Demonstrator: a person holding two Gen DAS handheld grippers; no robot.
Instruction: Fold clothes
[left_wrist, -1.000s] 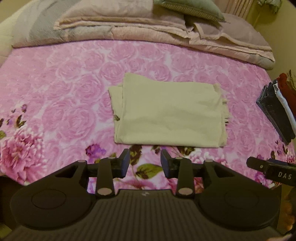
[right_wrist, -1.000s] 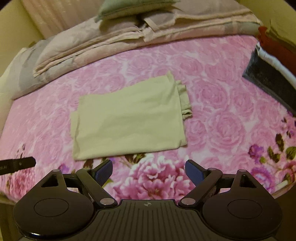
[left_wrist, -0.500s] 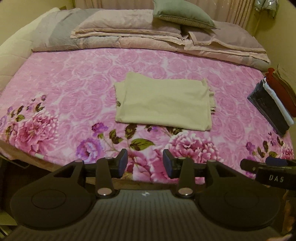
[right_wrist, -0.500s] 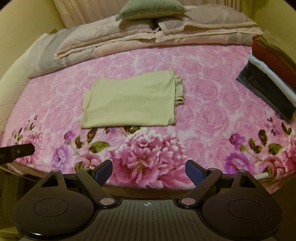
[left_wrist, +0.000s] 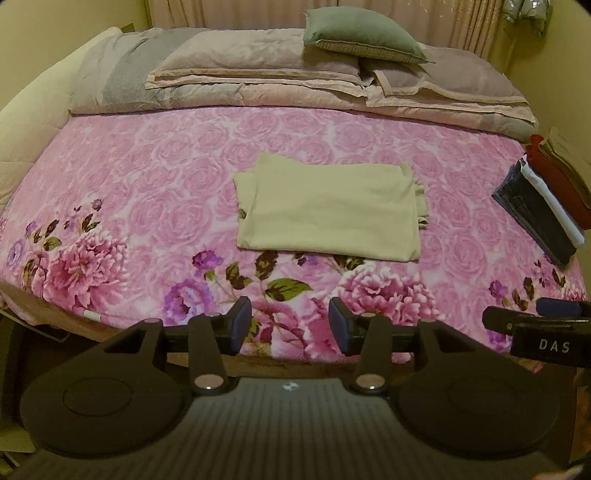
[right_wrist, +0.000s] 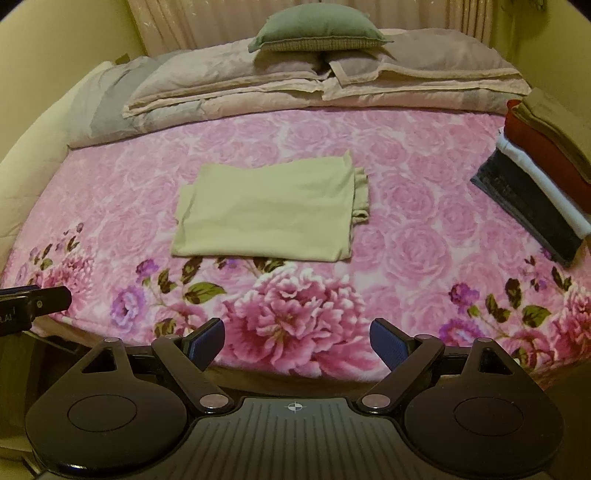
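1. Lying flat in the middle of the pink floral bedspread (left_wrist: 147, 177), the pale yellow-green garment (left_wrist: 328, 214) is a neat folded rectangle, with a few layered edges peeking out at its right side.
2. Compared with a second ago, both cameras now take in far more of the bed: the garment looks smaller and farther off, and the bed's near edge has come into view. Both grippers have pulled back from the cloth.
3. The left gripper (left_wrist: 290, 325) holds nothing, its blue-padded fingers spread with a clear gap; the right gripper (right_wrist: 297, 341) is likewise empty, its fingers splayed wider.
4. At the bed's right edge sits a stack of folded clothes (right_wrist: 535, 184): dark, white, red and olive layers, well apart from the garment.
5. Judging by the tidy rectangle and the retreat, this piece looks folded; whether it is meant to join the stack cannot be told.
6. Pillows and a folded quilt (left_wrist: 295, 85) lie along the head of the bed.
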